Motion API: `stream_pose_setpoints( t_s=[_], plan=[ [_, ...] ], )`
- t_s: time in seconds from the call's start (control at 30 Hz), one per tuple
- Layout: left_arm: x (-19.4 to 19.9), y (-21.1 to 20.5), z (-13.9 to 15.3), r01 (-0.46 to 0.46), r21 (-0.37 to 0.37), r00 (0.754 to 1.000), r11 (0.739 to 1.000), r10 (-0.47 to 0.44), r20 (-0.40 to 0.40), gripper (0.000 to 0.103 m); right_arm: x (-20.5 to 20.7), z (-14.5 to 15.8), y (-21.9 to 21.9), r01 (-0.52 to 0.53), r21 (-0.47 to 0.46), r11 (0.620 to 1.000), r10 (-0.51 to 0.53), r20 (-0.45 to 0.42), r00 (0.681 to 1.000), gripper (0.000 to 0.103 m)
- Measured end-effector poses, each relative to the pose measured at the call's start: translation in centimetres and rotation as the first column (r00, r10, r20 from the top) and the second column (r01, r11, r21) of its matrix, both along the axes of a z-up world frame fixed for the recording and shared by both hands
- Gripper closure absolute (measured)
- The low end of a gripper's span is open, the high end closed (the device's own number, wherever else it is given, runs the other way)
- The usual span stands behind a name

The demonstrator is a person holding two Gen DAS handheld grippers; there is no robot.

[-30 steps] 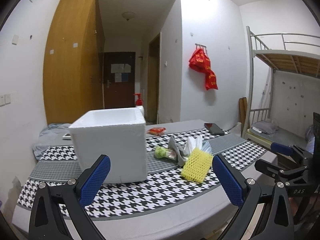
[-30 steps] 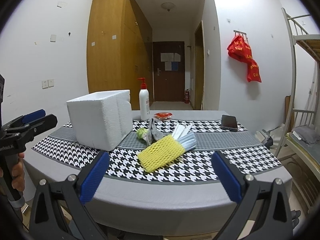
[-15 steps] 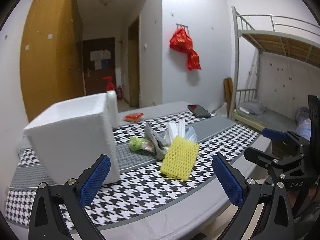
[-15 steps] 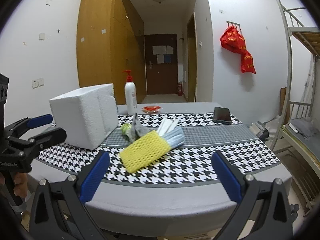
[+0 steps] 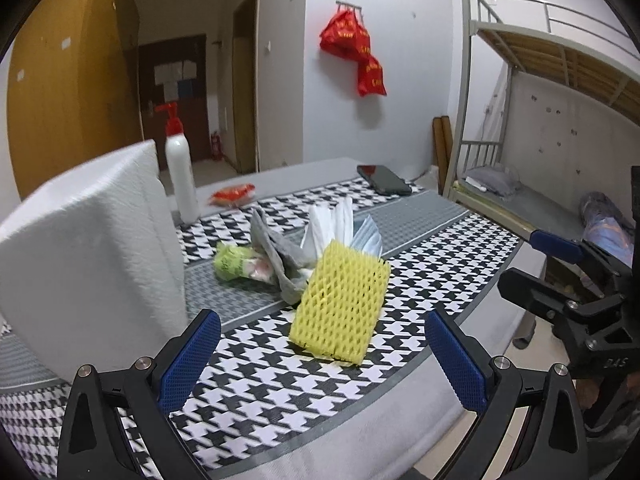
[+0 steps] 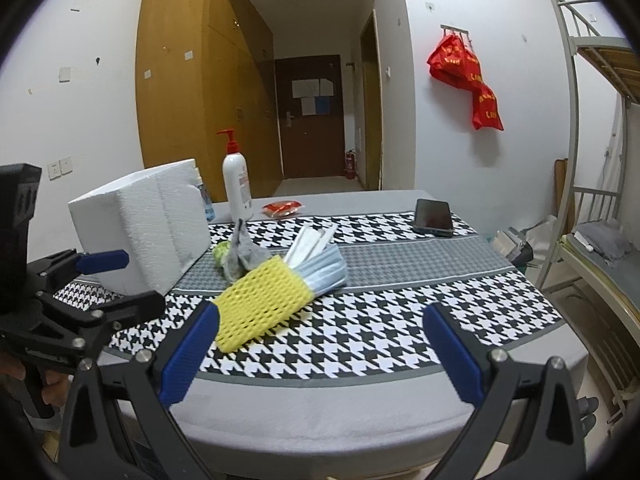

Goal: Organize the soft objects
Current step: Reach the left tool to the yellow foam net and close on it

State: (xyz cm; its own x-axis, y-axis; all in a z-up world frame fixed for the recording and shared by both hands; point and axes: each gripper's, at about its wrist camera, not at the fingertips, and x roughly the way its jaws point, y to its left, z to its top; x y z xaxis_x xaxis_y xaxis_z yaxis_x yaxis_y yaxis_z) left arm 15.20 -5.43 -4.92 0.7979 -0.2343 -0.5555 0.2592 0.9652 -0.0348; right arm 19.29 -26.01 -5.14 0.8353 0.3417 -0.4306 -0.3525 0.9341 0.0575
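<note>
Both claws are held wide apart and empty: the left gripper (image 5: 322,358) low in the frame before the table (image 5: 360,432), the right gripper (image 6: 320,354) likewise. A yellow foam net (image 5: 340,300) is seen at mid-frame on the houndstooth cloth (image 5: 256,384), touching a grey sock (image 5: 276,256), white masks (image 5: 340,220) and a green packet (image 5: 232,262) just behind it. A foam box (image 5: 88,256) is seen at left, a pump bottle (image 5: 180,176) and a phone (image 5: 384,179) farther back.

The right gripper (image 5: 560,264) body reads "DAS".
</note>
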Motion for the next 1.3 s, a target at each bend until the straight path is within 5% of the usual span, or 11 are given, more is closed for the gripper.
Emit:
stream_pose_setpoints(
  t_s=[0.57, 1.07, 1.23, 1.3],
  plan=[
    [5.6, -2.4, -3.9, 0.055, 0.073, 0.987, 0.996, -0.043, -0.153, 0.002, 3.3, -2.2, -1.9, 0.044, 0.019, 0.999, -0.043, -0.068, 0.997, 0.0],
    [8.3, -3.8, -6.2, 0.083, 0.096, 0.966, 0.992, -0.056, -0.254, 0.03, 4.4, -3.4, -3.0, 0.05, 0.042, 0.998, -0.046, -0.098, 0.994, 0.0],
    [8.1, -4.2, -6.2, 0.093, 0.11, 0.967, 0.99, -0.063, -0.249, 0.058, 4.6, -3.7, -3.4, 0.055, 0.05, 0.997, -0.05, -0.107, 0.993, 0.0],
    [8.0, -4.3, -6.1, 0.105, 0.095, 0.965, 0.99, -0.079, -0.25, 0.061, 4.6, -3.8, -3.5, 0.061, 0.053, 0.997, -0.055, -0.11, 0.992, 0.0]
  ],
)
